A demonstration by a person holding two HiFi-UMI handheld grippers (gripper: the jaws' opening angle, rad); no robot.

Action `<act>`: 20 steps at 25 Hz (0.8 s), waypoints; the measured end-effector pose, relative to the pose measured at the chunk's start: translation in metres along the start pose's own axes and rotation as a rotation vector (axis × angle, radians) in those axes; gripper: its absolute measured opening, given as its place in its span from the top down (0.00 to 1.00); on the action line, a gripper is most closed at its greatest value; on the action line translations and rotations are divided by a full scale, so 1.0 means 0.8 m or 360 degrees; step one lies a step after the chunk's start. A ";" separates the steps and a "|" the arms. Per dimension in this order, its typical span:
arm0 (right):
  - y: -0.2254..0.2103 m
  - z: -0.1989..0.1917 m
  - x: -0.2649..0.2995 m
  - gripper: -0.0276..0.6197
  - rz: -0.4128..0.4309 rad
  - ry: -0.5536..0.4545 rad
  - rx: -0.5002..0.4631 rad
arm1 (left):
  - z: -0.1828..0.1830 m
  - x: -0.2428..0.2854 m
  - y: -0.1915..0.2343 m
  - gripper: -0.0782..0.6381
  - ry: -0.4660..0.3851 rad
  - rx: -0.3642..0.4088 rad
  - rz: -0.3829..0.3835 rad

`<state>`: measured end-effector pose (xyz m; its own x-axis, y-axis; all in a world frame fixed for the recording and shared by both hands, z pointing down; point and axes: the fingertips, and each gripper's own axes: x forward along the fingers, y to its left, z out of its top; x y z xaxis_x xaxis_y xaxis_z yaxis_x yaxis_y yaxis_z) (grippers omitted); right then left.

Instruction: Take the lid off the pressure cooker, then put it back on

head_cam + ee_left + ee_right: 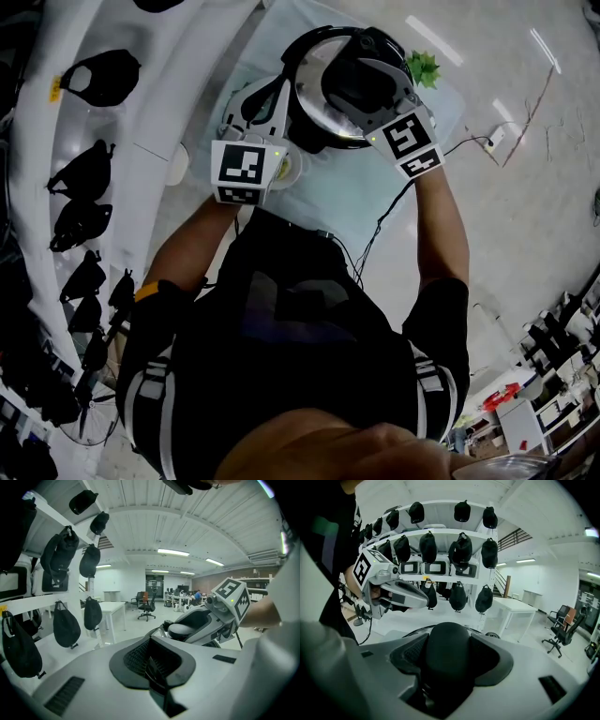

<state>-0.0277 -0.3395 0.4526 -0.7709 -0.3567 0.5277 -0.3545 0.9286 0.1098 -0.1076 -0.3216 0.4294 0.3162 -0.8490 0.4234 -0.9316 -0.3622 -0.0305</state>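
Black lid (pixel 323 56) over the pressure cooker (pixel 314 131), mid-counter (pixel 441 108), off every edge, knob (pixel 445 653) pinched tight in right gripper (pixel 361 84) fingers. Left gripper (pixel 279 94) fingers clenched together by cooker's left rim.

Black caps (pixel 461 548) hang on a white rack (pixel 438 509).

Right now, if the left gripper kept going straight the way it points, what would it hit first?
Most likely the pressure cooker's lid just ahead, where the right gripper holds its knob; depth is unclear.
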 end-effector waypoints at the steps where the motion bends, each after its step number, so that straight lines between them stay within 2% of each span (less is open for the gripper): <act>1: -0.001 0.004 -0.002 0.51 -0.0011 -0.0008 0.0007 | 0.000 0.000 -0.001 0.88 -0.0014 -0.0009 -0.0007; 6: -0.005 0.027 -0.018 0.51 -0.0064 -0.0063 0.0049 | 0.006 -0.004 -0.008 0.88 -0.0043 -0.0015 -0.0026; 11: 0.000 0.022 -0.032 0.51 -0.0135 -0.0025 0.0072 | 0.021 -0.013 -0.019 0.88 -0.0076 -0.0006 -0.0040; 20: 0.014 0.028 -0.084 0.51 -0.0274 -0.0071 0.0223 | 0.045 -0.040 -0.046 0.88 -0.0151 0.0031 -0.0060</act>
<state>0.0081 -0.3074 0.3995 -0.7140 -0.5157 0.4735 -0.5507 0.8313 0.0750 -0.0770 -0.2954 0.3844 0.3676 -0.8667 0.3371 -0.9152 -0.4015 -0.0344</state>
